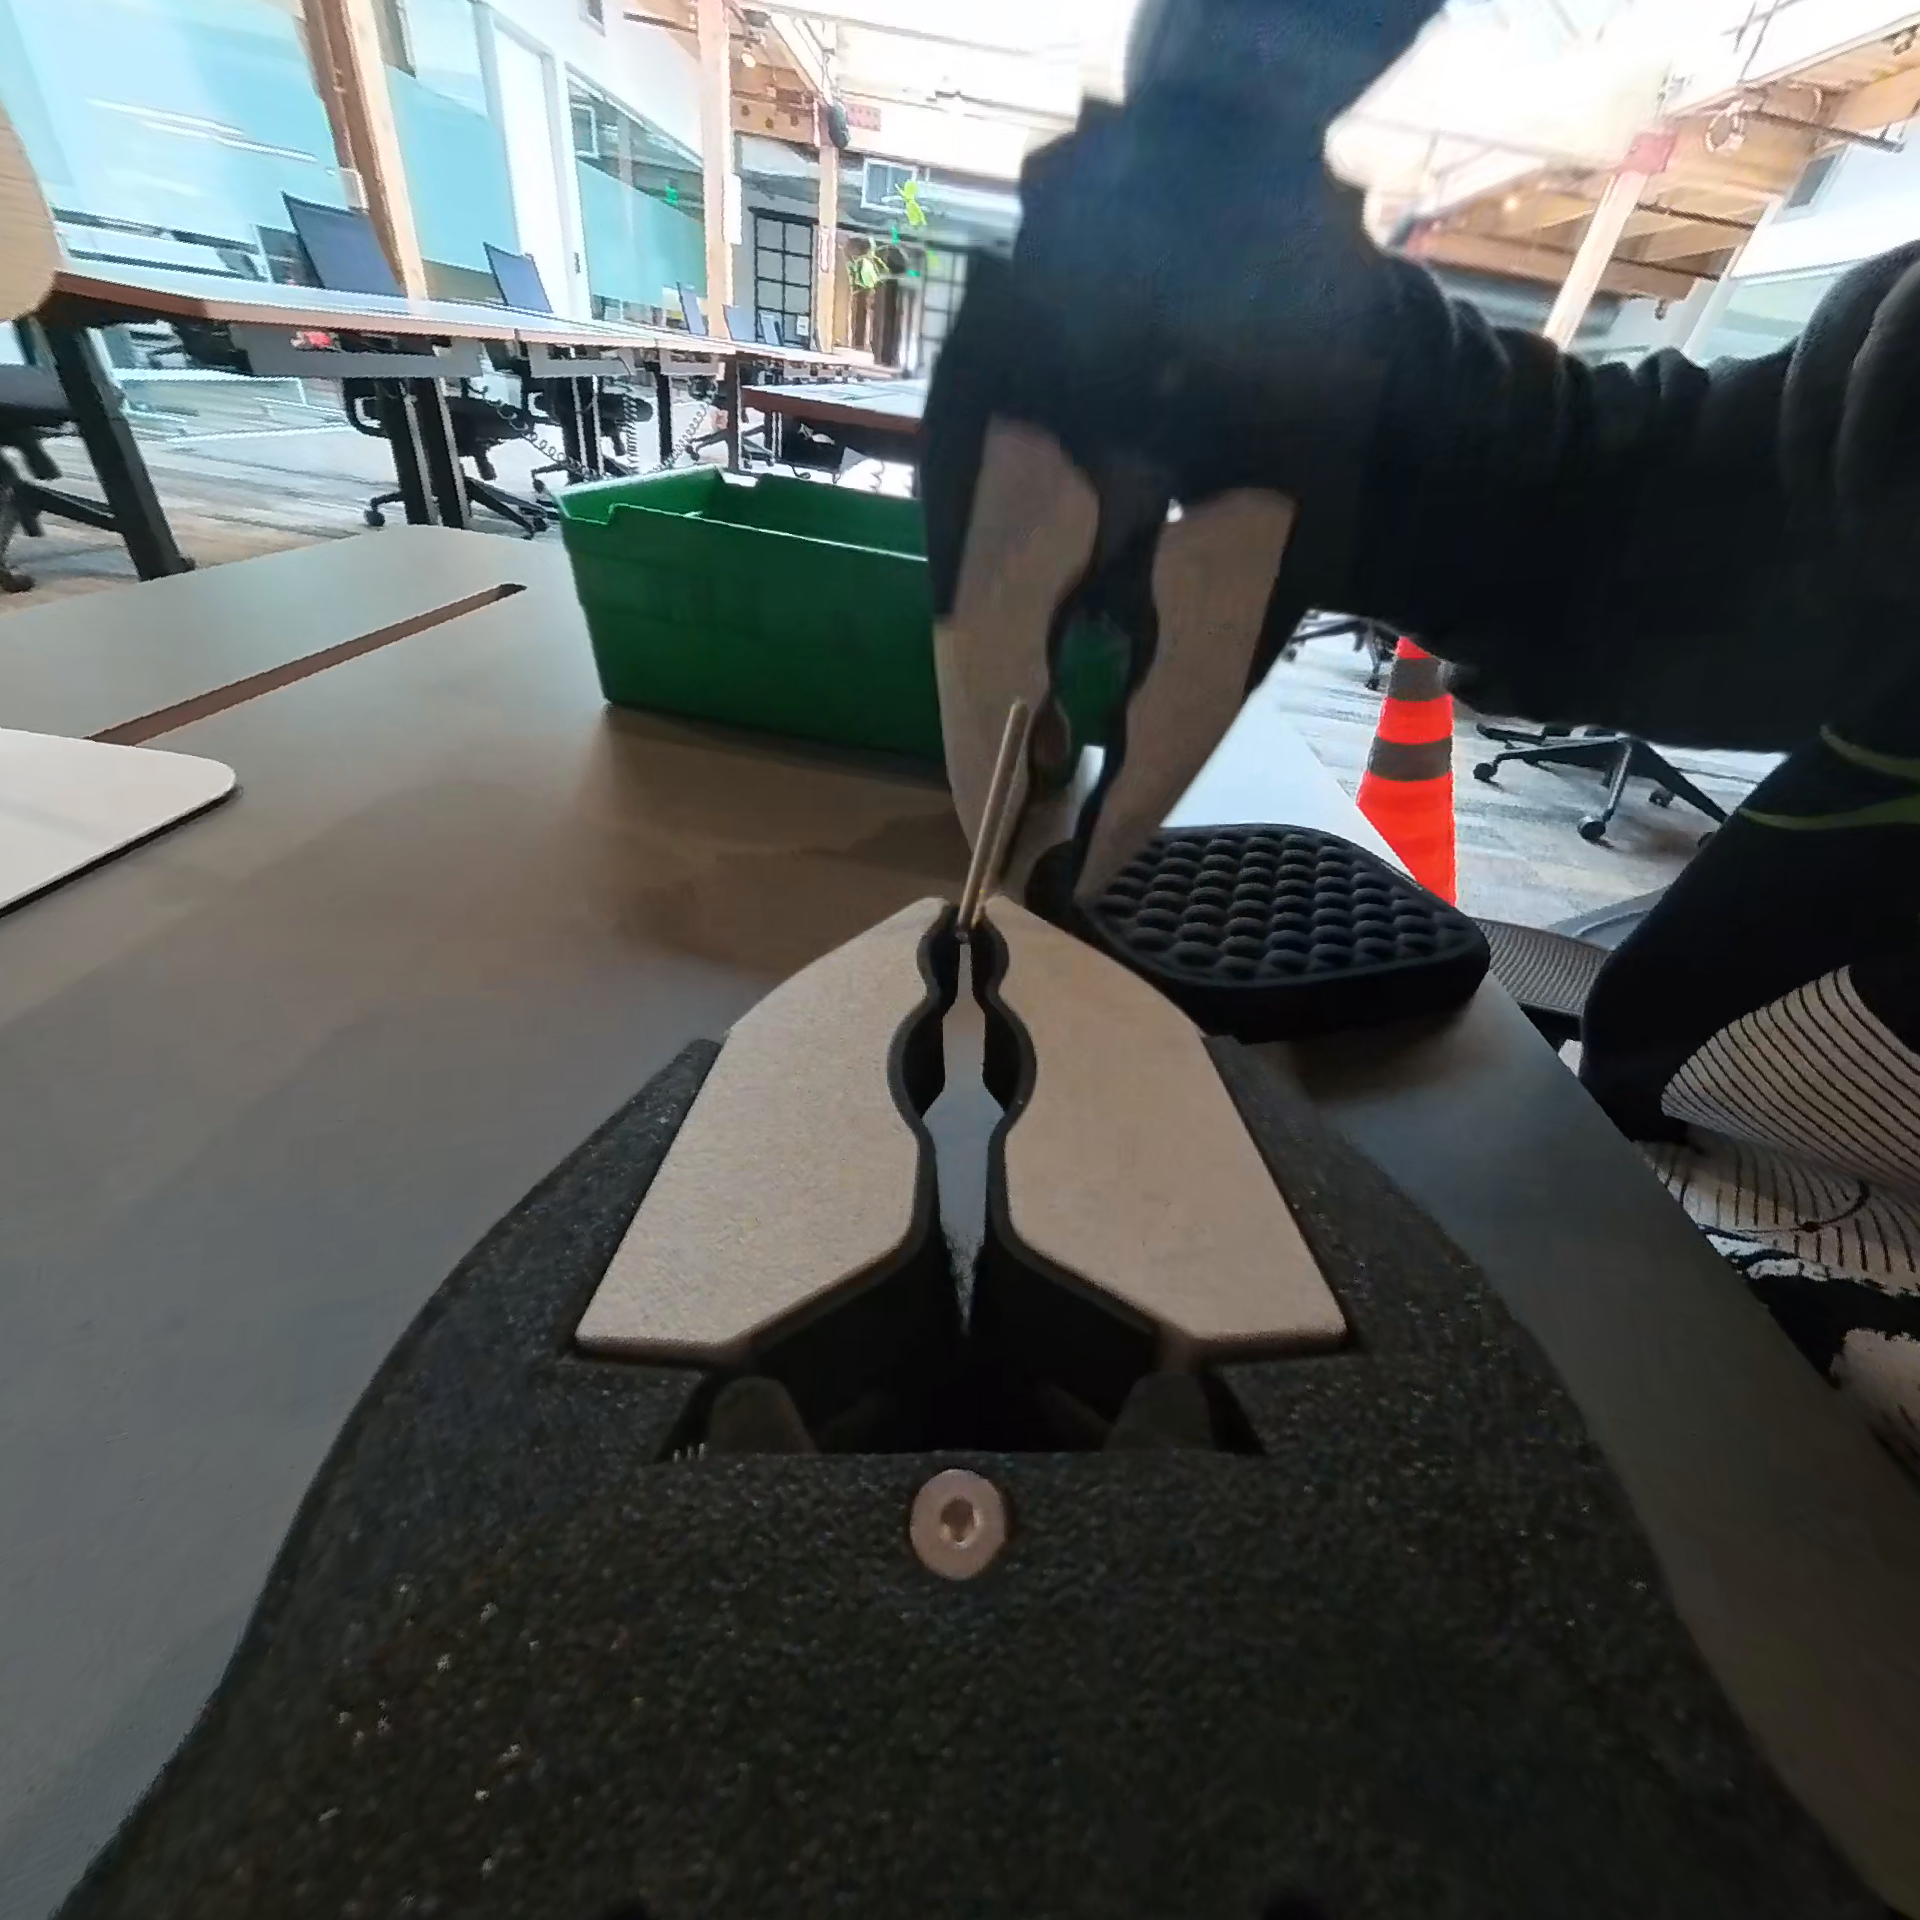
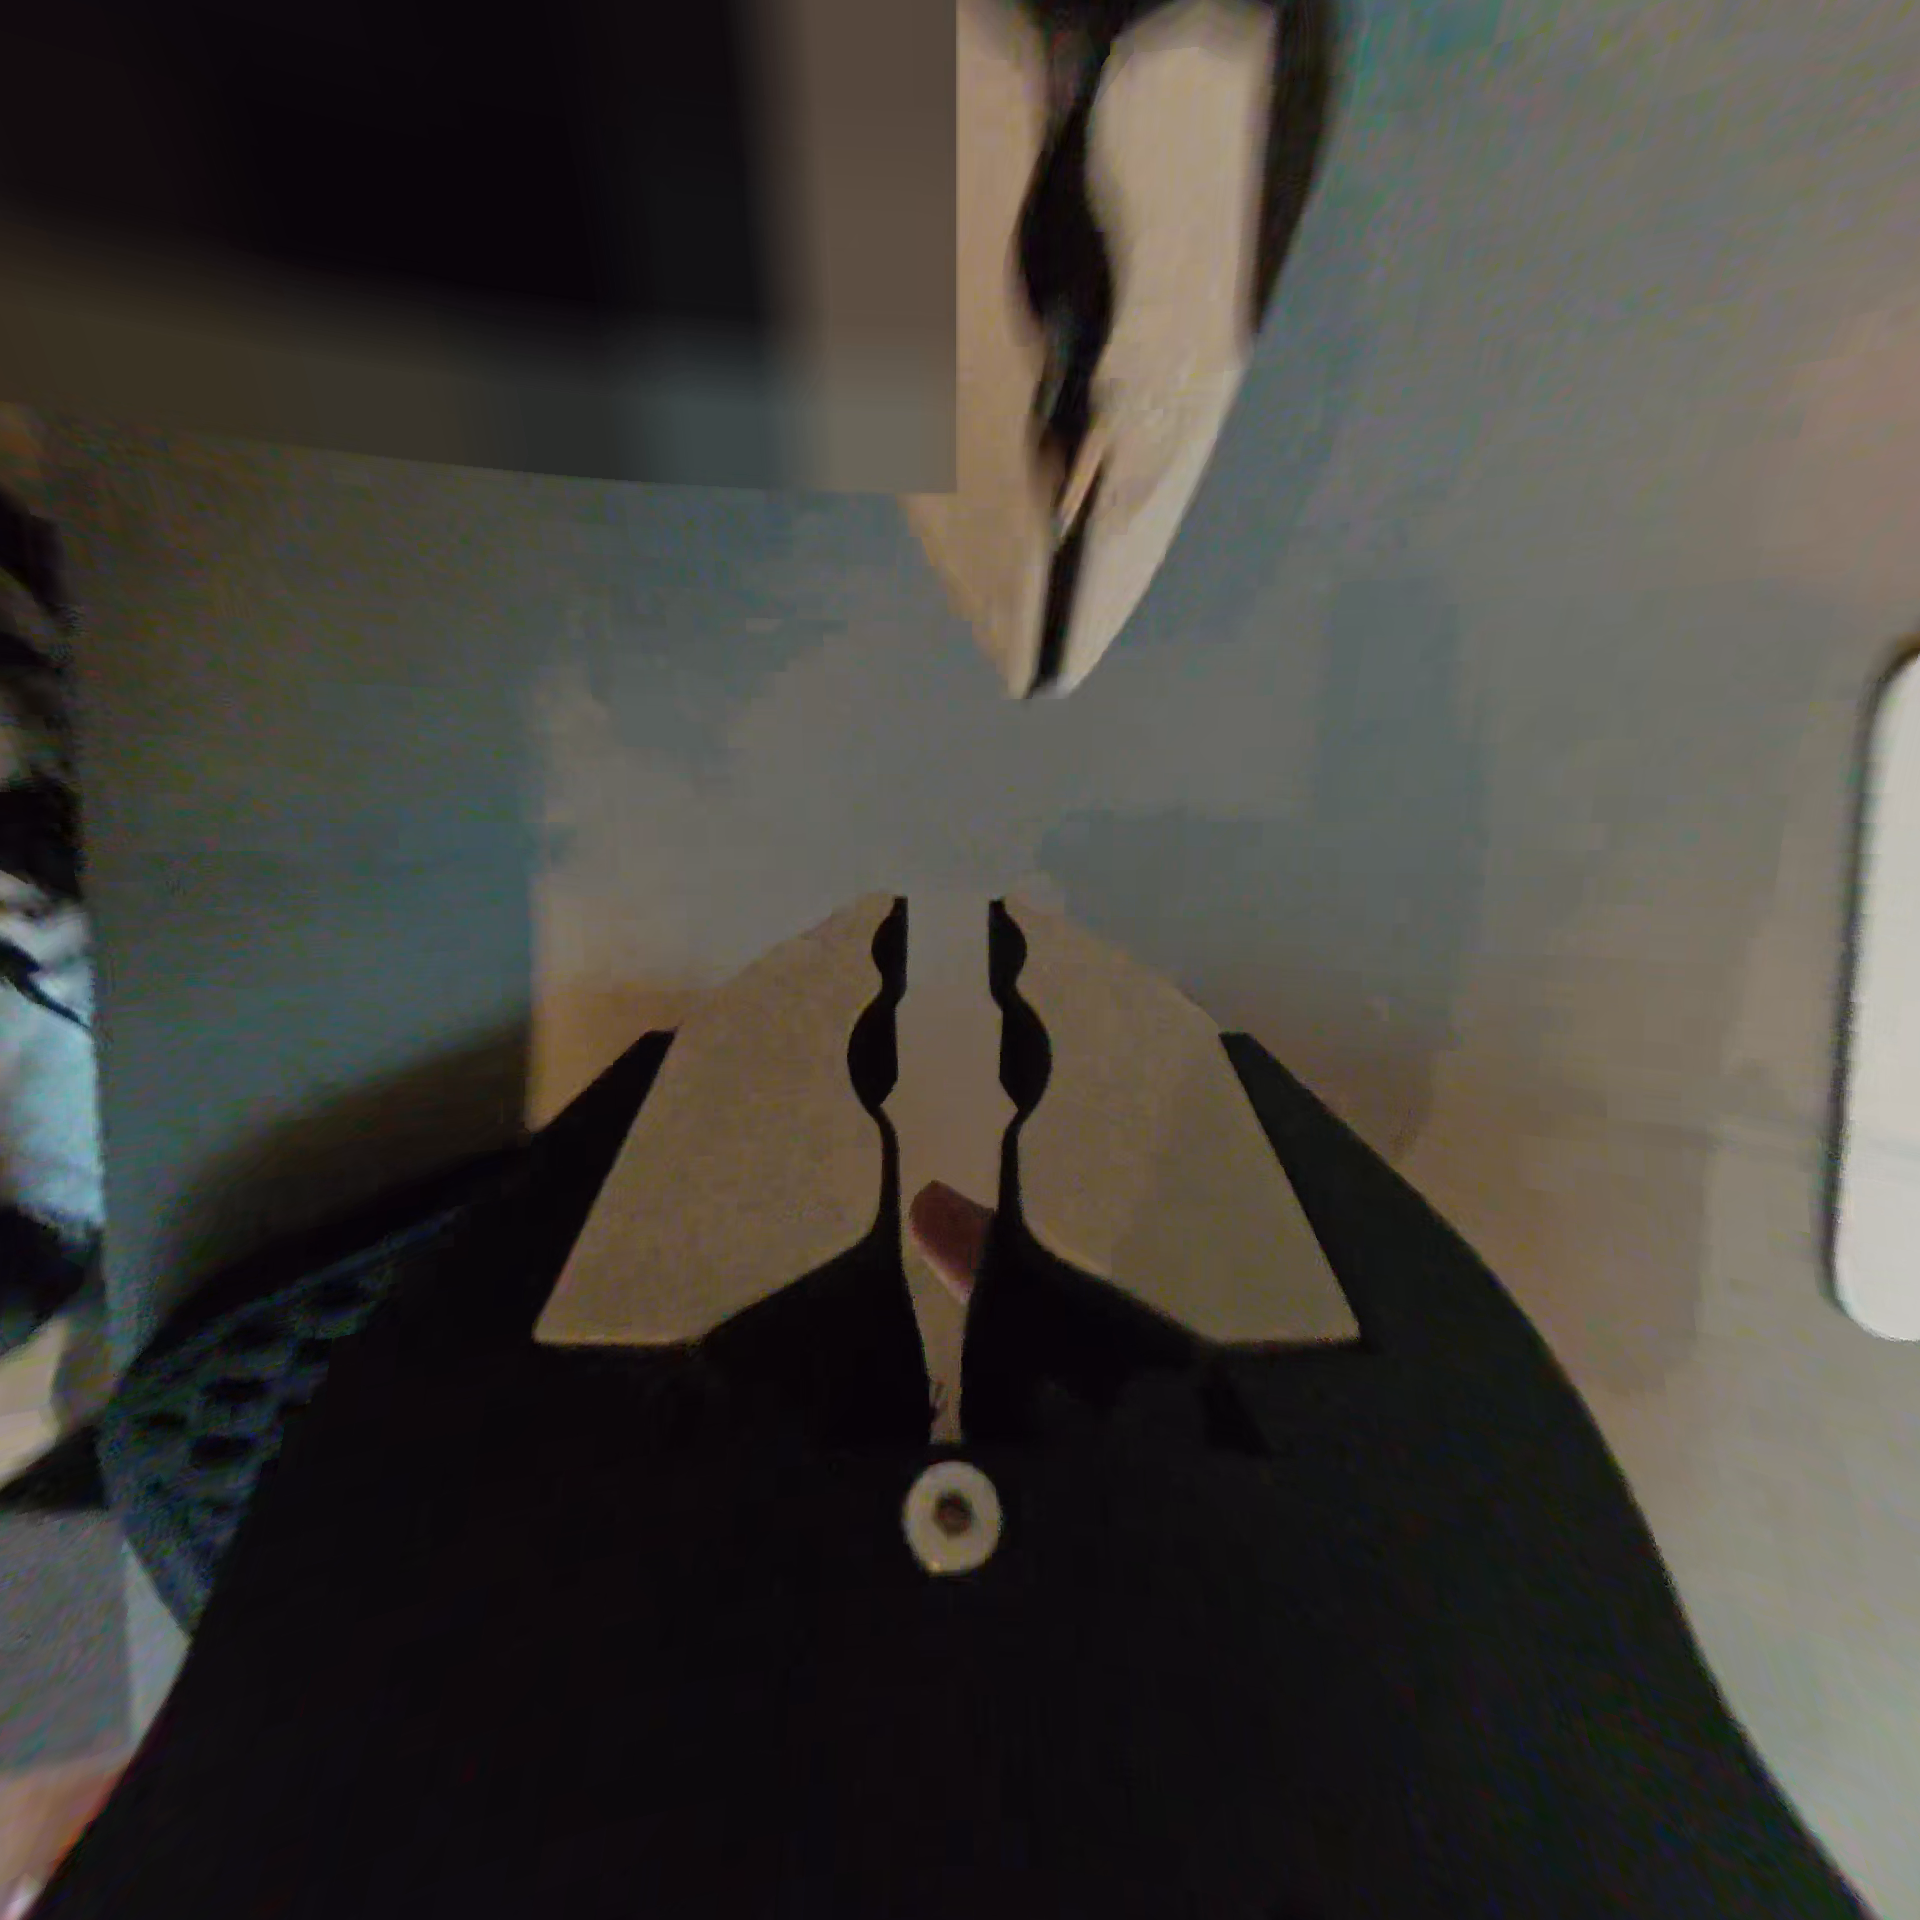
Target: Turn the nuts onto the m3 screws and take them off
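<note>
In the left wrist view my left gripper [image 1: 966, 920] is shut on the lower end of a thin, long metal screw [image 1: 992, 821], which stands up and leans slightly right above the grey table [image 1: 416, 935]. My right gripper [image 1: 1060, 873] comes down from above just behind the screw, with its fingers apart. In the right wrist view my right gripper [image 2: 948, 909] is open with only bare table between its fingertips. The left gripper [image 2: 1044, 681] shows there ahead of it, blurred and closed. The screw is too blurred to make out in that view. I cannot make out a nut.
A green bin [image 1: 748, 613] stands behind the grippers. A black honeycomb mat [image 1: 1288, 925] lies at the table's right edge, also in the right wrist view [image 2: 208, 1382]. A white pad [image 1: 104, 800] lies at the left. An orange cone [image 1: 1413, 758] stands on the floor.
</note>
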The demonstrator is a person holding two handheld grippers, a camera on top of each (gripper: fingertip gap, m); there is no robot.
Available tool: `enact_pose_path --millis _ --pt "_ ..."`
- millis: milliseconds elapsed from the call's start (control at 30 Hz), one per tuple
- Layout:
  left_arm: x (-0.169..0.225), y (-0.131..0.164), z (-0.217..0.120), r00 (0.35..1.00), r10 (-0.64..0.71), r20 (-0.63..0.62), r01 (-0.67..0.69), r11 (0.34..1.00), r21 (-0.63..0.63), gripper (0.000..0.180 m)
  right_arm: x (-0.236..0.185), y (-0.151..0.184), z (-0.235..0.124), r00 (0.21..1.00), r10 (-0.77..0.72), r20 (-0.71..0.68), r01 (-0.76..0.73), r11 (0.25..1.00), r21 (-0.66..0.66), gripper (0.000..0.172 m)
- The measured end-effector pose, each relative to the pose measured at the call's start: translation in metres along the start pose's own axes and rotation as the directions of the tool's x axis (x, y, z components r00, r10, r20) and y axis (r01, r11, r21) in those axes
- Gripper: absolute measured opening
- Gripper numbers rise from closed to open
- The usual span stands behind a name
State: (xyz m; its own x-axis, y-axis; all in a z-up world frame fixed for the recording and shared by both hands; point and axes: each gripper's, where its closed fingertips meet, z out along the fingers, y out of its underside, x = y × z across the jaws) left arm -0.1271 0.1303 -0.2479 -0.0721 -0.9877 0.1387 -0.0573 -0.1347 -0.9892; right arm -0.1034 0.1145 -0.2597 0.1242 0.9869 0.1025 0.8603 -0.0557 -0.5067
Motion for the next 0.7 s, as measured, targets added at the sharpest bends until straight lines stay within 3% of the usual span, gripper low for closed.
enact_pose_path --millis 33,100,200,333,700 --pt "0.001 0.001 0.001 1.0 0.003 -0.003 -0.003 1.0 -0.006 0.001 0.004 -0.017 -0.011 1.0 0.011 -0.006 -0.011 0.997 0.08 0.014" --pt "0.002 0.003 0.002 1.0 0.011 -0.007 -0.011 1.0 -0.019 0.001 0.007 -0.043 -0.024 1.0 0.013 0.006 -0.013 0.986 0.166 0.014" --pt "0.003 0.004 0.003 1.0 0.018 -0.007 -0.018 1.0 -0.022 0.001 0.009 -0.059 -0.02 0.999 -0.038 -0.008 0.039 0.992 0.12 0.015" --pt "0.004 0.003 0.003 1.0 0.021 -0.008 -0.021 1.0 -0.021 0.001 0.008 -0.064 -0.005 0.995 -0.1 -0.015 0.1 0.994 0.046 0.014" --pt "0.007 0.003 0.005 0.998 0.059 -0.007 -0.059 0.998 -0.026 0.004 0.01 -0.064 -0.002 0.996 -0.088 0.001 0.088 0.996 0.021 0.001"
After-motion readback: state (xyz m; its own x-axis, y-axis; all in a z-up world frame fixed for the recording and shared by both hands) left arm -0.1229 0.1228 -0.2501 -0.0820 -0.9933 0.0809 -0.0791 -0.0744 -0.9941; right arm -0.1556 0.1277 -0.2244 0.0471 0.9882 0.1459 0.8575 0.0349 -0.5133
